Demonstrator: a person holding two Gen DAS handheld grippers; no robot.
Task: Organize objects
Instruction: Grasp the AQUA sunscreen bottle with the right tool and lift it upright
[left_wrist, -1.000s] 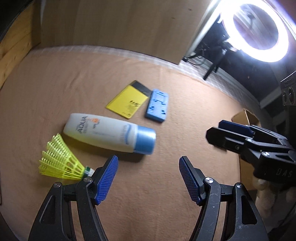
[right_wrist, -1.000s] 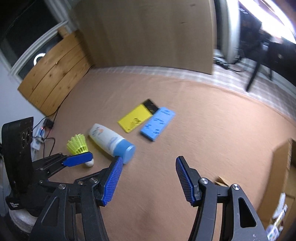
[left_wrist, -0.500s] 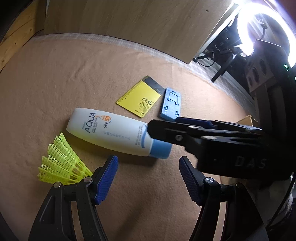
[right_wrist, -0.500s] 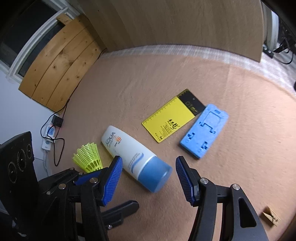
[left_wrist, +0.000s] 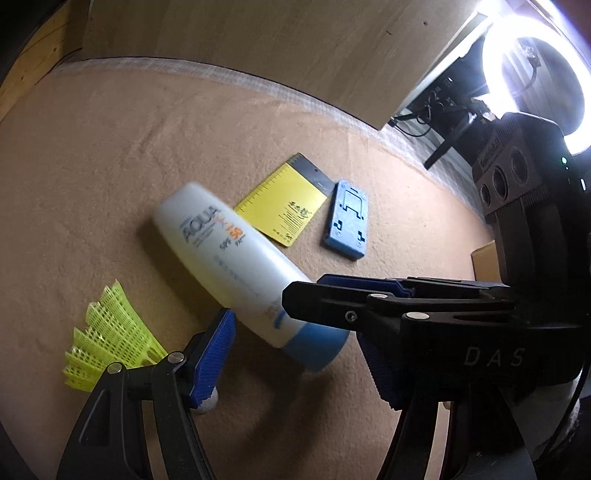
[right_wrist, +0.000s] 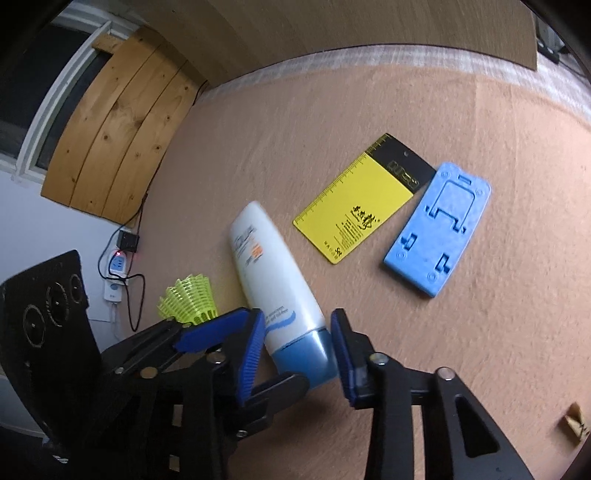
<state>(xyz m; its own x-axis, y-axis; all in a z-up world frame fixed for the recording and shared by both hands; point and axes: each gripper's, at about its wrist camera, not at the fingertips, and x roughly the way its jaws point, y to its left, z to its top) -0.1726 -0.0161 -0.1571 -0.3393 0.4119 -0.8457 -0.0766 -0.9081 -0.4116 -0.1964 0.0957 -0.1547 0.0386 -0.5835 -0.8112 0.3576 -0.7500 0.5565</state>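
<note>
At six o'clock on the worktop (right_wrist: 369, 110), the right gripper (right_wrist: 297, 350) has just been closing its fingers around the sunscreen bottle's (right_wrist: 273, 280) blue cap; contact looks made. Left gripper (left_wrist: 295, 354) hovers half-open. Next: lift cleanly, clear of the shuttlecock (right_wrist: 188, 299).

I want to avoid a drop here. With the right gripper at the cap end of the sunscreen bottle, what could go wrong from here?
1. The right gripper, whose jaws have just been closing, sits at the blue cap end of the sunscreen bottle; the long body may tip or swing.
2. The smooth cap may slip out.
3. The left gripper is close and could collide, or knock the shuttlecock.
</note>
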